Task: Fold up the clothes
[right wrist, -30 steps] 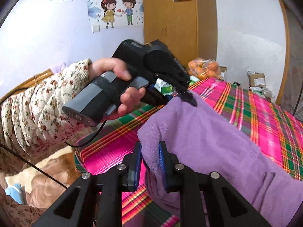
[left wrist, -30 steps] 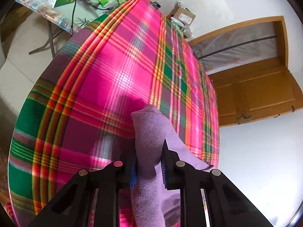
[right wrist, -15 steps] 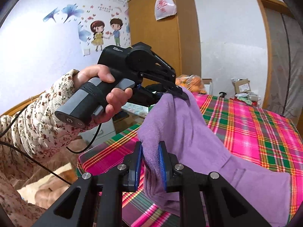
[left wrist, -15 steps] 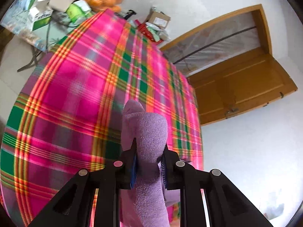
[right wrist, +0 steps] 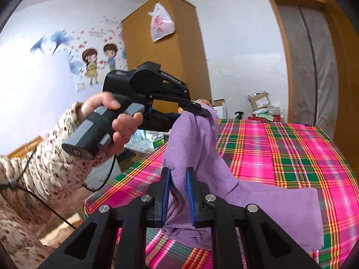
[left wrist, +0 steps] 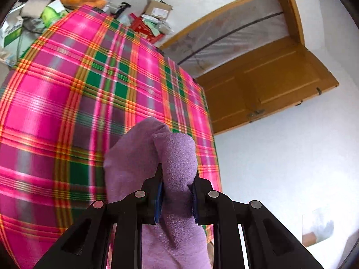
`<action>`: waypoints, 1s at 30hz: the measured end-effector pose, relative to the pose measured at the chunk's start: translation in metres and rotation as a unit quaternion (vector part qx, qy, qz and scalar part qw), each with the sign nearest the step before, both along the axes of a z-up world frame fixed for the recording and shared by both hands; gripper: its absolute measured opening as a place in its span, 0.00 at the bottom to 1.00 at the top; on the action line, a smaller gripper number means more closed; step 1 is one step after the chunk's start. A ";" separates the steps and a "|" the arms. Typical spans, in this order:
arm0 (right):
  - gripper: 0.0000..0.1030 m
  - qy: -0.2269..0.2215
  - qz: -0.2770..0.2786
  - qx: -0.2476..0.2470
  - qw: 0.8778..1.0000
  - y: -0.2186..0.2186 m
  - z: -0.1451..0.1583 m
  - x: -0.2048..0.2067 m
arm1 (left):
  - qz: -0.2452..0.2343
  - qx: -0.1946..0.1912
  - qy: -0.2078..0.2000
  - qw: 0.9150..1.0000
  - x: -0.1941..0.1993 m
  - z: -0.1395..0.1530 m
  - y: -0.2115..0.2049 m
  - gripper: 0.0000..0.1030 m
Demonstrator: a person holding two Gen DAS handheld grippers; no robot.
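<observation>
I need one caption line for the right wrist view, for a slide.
Both grippers, right and left, pinch a purple cloth lifted above the plaid table.

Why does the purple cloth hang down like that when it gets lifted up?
The purple cloth is probably soft and floppy: it sags between the left gripper and the right gripper, with its far end lying on the plaid tablecloth. It looks fleecy, so it likely won't slip from the fingers.
</observation>
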State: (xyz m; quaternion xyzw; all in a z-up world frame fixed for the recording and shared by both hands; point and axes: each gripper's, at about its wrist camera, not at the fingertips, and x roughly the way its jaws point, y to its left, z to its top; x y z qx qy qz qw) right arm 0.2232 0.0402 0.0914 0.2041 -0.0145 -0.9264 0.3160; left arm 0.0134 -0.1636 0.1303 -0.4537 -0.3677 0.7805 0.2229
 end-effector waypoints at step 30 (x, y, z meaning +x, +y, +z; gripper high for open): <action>0.11 -0.027 -0.195 -0.027 0.980 0.109 -0.001 -0.006 | -0.124 0.010 -0.035 0.992 -0.062 -0.019 0.143 0.20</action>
